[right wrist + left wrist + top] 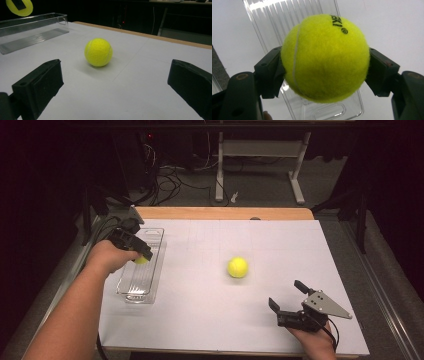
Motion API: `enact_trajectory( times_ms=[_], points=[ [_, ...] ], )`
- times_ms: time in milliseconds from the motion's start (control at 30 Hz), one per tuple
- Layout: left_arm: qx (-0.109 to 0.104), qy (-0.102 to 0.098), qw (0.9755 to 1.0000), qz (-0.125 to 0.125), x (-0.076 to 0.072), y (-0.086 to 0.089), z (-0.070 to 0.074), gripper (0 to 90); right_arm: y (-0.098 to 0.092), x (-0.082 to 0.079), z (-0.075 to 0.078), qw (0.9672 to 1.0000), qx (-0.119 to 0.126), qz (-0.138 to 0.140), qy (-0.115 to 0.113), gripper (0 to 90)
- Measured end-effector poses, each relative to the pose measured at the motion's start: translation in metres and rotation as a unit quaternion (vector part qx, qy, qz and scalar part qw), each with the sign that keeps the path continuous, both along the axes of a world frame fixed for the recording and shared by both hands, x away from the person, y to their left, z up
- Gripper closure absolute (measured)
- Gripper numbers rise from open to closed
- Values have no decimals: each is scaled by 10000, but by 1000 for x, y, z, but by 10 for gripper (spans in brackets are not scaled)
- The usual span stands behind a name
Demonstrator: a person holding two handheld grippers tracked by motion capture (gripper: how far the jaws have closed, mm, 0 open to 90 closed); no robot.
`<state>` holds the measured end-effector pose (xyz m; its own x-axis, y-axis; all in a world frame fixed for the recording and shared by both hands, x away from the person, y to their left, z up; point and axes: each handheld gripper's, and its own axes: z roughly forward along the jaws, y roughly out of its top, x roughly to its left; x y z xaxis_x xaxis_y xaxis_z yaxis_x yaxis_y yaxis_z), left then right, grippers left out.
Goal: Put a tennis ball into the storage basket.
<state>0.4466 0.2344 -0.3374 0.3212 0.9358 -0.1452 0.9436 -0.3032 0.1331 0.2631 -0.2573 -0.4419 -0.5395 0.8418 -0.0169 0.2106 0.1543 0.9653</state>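
My left gripper (141, 256) is shut on a yellow tennis ball (325, 58), its black pads pressed on both sides. It holds that ball above a clear plastic tray (143, 265) at the left of the white table; the held ball (140, 260) peeks out under the hand. In the left gripper view the tray (332, 111) lies below the ball. A second tennis ball (238, 267) rests on the sheet near the middle. My right gripper (286, 295) stands open at the front right, jaws wide apart, pointed toward that ball (98, 52), which lies some way beyond the fingertips.
The white sheet (210, 315) covers the table, with a wooden edge (225, 213) at the far side. A white desk frame (260, 160) and cables stand on the floor behind. The tray (32, 30) and the held ball (19, 7) appear at far left in the right gripper view.
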Motion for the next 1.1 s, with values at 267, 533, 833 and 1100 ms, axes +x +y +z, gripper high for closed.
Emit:
enact_trajectory(
  times_ms=[267, 533, 833, 1100],
  points=[
    [37, 83, 9999, 66, 12, -2, -14, 266, -1, 0, -1, 10000, -1, 0, 21, 5],
    [155, 176, 9997, 91, 21, -4, -24, 265, 1, 1, -1, 10000, -14, 20, 25, 5],
    [207, 187, 9995, 136, 23, -1, -29, 265, 0, 1, -2, 10000, -17, 25, 36, 5],
    [185, 146, 9997, 112, 21, -2, -29, 264, 1, 1, -2, 10000, -13, 35, 36, 5]
  ],
)
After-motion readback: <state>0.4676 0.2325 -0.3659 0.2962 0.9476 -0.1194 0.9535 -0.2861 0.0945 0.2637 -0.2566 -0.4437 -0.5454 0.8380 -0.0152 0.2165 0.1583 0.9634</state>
